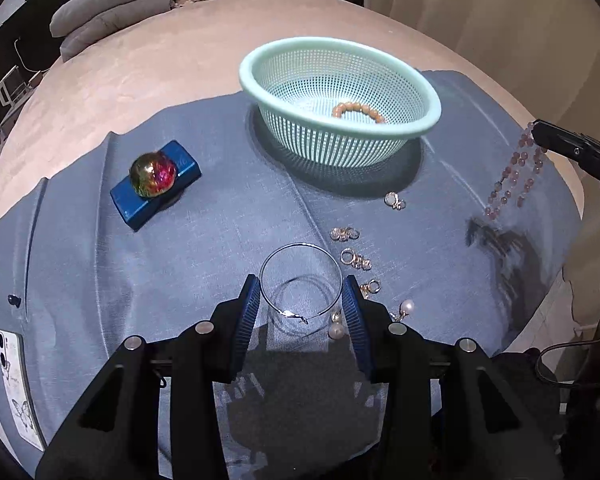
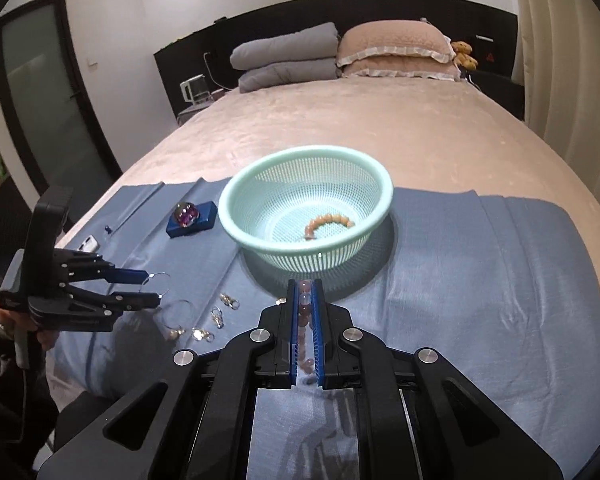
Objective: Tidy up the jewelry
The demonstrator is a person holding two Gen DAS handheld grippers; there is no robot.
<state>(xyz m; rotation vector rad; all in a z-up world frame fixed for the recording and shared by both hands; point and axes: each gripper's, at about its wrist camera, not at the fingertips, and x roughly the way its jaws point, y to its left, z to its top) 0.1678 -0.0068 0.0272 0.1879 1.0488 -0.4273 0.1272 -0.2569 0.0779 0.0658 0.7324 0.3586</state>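
Observation:
A mint mesh basket point(image 1: 420, 130) point(image 2: 236, 228) stands on a blue cloth and holds an orange bead bracelet point(image 1: 358, 111) point(image 2: 328, 222). My left gripper point(image 1: 302, 304) point(image 2: 152, 288) is open, its jaws on either side of a large silver hoop earring point(image 1: 300, 276) point(image 2: 159, 282). A second hoop point(image 1: 304, 308) lies under it. My right gripper point(image 2: 305, 304) point(image 1: 540, 136) is shut on a pink bead bracelet point(image 1: 516, 176) point(image 2: 303, 312), held above the cloth to the right of the basket. Small earrings point(image 1: 356, 258) point(image 2: 218, 316) and pearl earrings point(image 1: 407, 306) lie near the left gripper.
A blue box with a glass ball on it point(image 1: 156, 182) point(image 2: 190, 218) sits left of the basket. A phone point(image 1: 18, 384) lies at the cloth's left edge. Pillows point(image 2: 340, 56) are at the head of the bed.

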